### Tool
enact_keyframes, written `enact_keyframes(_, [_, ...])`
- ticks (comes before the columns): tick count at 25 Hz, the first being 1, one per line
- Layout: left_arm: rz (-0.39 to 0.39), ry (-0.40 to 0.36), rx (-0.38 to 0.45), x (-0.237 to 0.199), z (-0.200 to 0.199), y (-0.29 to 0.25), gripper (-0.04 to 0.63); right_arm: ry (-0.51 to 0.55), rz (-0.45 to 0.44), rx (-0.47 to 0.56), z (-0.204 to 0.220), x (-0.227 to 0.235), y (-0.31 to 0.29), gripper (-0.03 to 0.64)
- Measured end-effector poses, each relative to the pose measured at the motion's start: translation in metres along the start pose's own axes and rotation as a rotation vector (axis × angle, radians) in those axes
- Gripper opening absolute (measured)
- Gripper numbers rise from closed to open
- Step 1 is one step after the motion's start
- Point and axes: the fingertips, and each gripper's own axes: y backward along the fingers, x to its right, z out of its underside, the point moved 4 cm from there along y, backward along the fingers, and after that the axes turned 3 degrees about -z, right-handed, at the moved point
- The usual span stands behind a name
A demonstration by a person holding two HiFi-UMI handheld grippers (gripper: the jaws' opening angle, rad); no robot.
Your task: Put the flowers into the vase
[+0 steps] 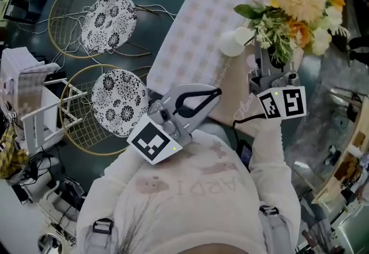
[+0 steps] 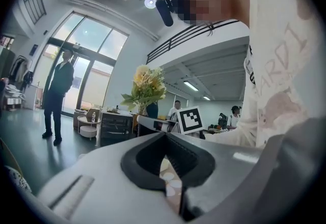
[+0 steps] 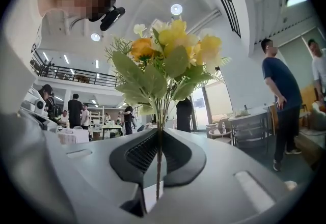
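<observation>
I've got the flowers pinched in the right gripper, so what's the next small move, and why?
Probably carry the flowers toward the brown lettered container, likely the vase, beside the right gripper. Its fingers are clamped on the stem, and the flowers are not in the container yet.

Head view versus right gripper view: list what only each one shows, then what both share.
Only the head view: the left gripper, shut, two patterned seats and a checked board. Only the right gripper view: the stem pinched between the jaws, bystanders and ceiling lamps. Both: the flowers and the right gripper that holds them.
</observation>
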Motion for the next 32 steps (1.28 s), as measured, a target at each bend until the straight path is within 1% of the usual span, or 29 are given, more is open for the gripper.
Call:
enact_keyframes(4, [-0.036, -0.001, -0.023, -0.014, 0.008, 0.009, 0.001, 0.005, -0.002, -0.007, 0.016, 0.003, -0.02, 0.046])
enact_keyframes(7, [-0.04, -0.015, -0.05, -0.019, 0.015, 0.009, 0.0, -0.001, 0.002, -0.014, 0.03, 0.004, -0.024, 0.046])
enact_keyframes(9, [-0.03, -0.029, -0.077, -0.027, 0.022, 0.0, 0.0, -0.013, 0.006, -0.016, 0.038, 0.011, -0.027, 0.046])
enact_keyframes(12, [-0.02, -0.057, -0.124, -0.049, 0.036, -0.023, 0.001, -0.043, 0.017, -0.023, 0.049, 0.025, -0.034, 0.046])
enact_keyframes(14, [-0.013, -0.067, -0.139, -0.064, 0.048, -0.038, 0.027, -0.056, 0.031, -0.033, 0.056, 0.03, -0.034, 0.046])
enact_keyframes(16, [-0.002, -0.064, -0.152, -0.076, 0.062, -0.048, 0.032, -0.064, 0.047, -0.042, 0.063, 0.027, -0.029, 0.046])
enact_keyframes(20, [0.039, -0.085, -0.204, -0.097, 0.093, -0.072, 0.055, -0.077, 0.072, -0.056, 0.071, 0.023, -0.024, 0.046])
enact_keyframes(23, [0.098, -0.081, -0.253, -0.107, 0.118, -0.092, 0.089, -0.086, 0.085, -0.072, 0.076, 0.023, -0.025, 0.046])
enact_keyframes(25, [0.143, -0.075, -0.278, -0.11, 0.131, -0.102, 0.127, -0.085, 0.096, -0.084, 0.075, 0.022, -0.024, 0.046])
enact_keyframes(27, [0.168, -0.095, -0.298, -0.113, 0.137, -0.111, 0.147, -0.081, 0.098, -0.089, 0.072, 0.021, -0.025, 0.046])
enact_keyframes(32, [0.211, -0.143, -0.294, -0.123, 0.15, -0.134, 0.169, -0.079, 0.111, -0.104, 0.083, 0.021, -0.031, 0.046])
